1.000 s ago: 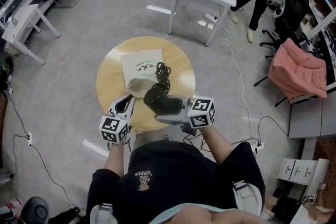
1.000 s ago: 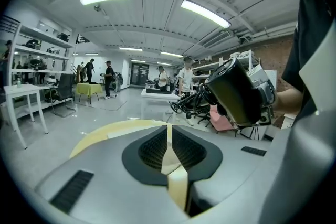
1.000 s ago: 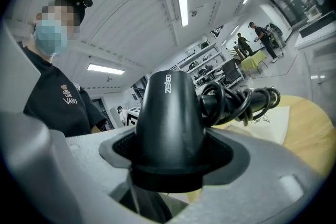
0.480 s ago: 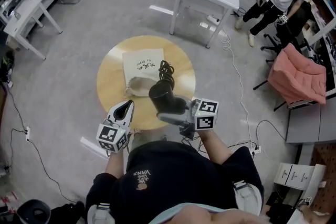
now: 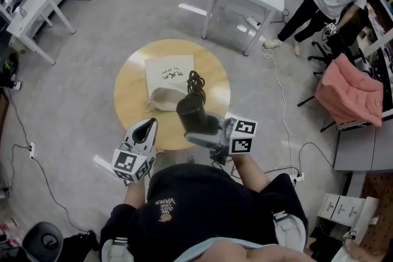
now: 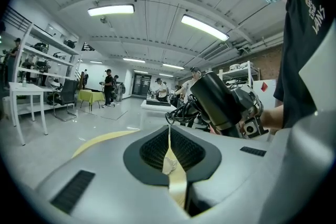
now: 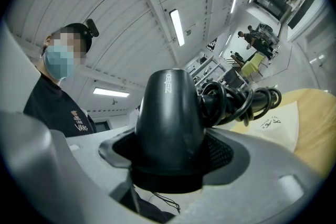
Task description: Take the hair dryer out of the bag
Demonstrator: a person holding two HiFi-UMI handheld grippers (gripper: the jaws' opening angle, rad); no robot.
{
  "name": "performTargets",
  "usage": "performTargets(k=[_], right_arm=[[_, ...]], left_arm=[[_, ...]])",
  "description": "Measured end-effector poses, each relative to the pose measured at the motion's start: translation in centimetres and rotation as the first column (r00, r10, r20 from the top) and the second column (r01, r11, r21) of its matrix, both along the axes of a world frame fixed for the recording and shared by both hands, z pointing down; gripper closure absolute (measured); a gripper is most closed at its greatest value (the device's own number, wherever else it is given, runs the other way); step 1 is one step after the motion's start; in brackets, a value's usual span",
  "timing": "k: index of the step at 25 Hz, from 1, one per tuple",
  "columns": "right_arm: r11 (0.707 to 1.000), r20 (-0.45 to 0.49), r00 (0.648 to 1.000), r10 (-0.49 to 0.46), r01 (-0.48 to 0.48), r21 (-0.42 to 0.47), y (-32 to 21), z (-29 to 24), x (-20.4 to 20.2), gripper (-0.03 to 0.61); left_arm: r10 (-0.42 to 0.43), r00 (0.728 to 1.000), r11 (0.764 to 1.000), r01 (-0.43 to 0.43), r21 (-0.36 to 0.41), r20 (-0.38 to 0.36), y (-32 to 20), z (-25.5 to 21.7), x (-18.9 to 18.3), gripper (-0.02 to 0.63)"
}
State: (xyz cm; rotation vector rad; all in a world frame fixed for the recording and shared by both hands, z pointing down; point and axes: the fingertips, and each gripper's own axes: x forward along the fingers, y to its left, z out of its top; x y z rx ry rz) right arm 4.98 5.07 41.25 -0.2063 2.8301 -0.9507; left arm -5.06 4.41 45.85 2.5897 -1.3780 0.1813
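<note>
now hair dryer (image 5: 191, 115) higher, bag (image 5: 169, 73) unmoved

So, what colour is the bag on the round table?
The bag is cream, with small dark writing printed on it; the head view shows it best.

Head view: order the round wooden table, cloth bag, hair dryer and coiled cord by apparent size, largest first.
1. round wooden table
2. cloth bag
3. hair dryer, held up nearer the camera, so it looks enlarged
4. coiled cord
</note>
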Motion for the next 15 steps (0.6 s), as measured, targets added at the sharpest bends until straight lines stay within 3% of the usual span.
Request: performTargets(k=[15], right_arm=[[0.999,-0.012,0.999,-0.033,0.033,-0.012,0.6,1.1,-0.5,0.229]], left_arm=[[-0.021,1.0,1.0,0.021,0.02,0.001,0.6,-0.5,0.5,0.603]])
